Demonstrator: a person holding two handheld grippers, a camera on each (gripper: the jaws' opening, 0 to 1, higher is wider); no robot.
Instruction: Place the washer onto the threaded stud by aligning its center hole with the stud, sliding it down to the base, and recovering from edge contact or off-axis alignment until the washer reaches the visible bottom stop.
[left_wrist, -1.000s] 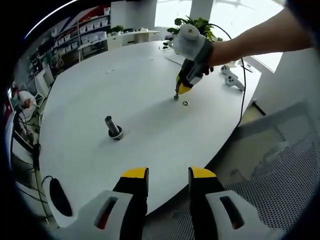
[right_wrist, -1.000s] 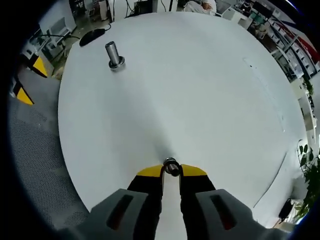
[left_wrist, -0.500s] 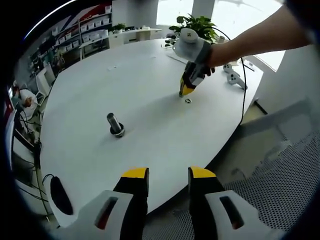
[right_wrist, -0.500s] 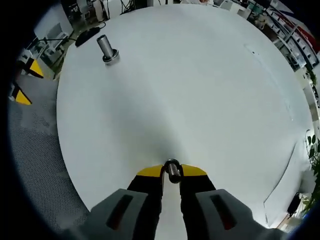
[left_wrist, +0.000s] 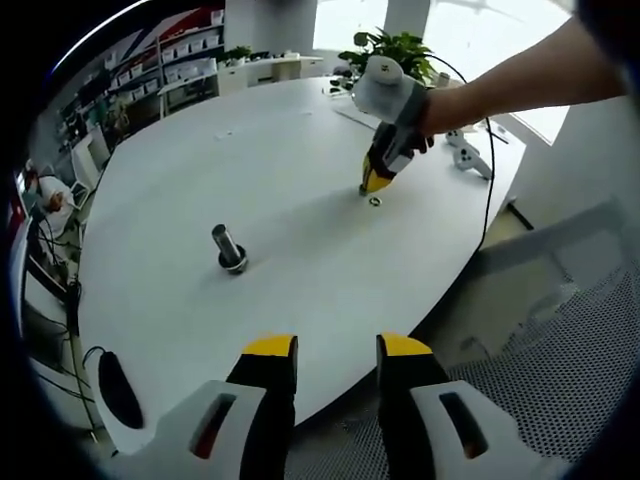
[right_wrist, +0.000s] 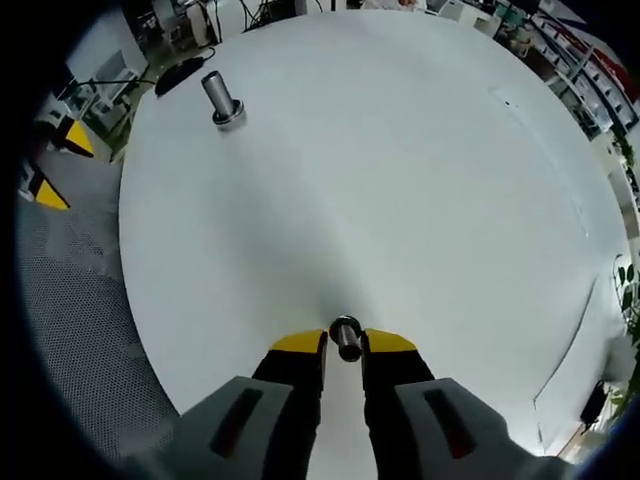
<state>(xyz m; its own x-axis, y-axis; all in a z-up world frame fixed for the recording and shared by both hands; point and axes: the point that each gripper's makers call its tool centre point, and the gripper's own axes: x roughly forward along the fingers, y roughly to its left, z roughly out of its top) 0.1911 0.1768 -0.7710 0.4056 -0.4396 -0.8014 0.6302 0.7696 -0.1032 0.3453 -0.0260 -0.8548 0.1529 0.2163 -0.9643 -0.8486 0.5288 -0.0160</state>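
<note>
Gripping washer (right_wrist: 345, 338) in right claw (right_wrist: 345, 345), stud (right_wrist: 223, 100) well apart, second washer (left_wrist: 374, 201) beside claw

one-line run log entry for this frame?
phase: pick | right hand-held gripper: at washer on table | left hand-held gripper: open | stud: bare

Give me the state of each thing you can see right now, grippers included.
Stud: upright on table, bare.
Washer: not on stud, far across the table from it.
Right gripper: tips down at washer, grip unclear.
Left gripper: open, empty.
</note>
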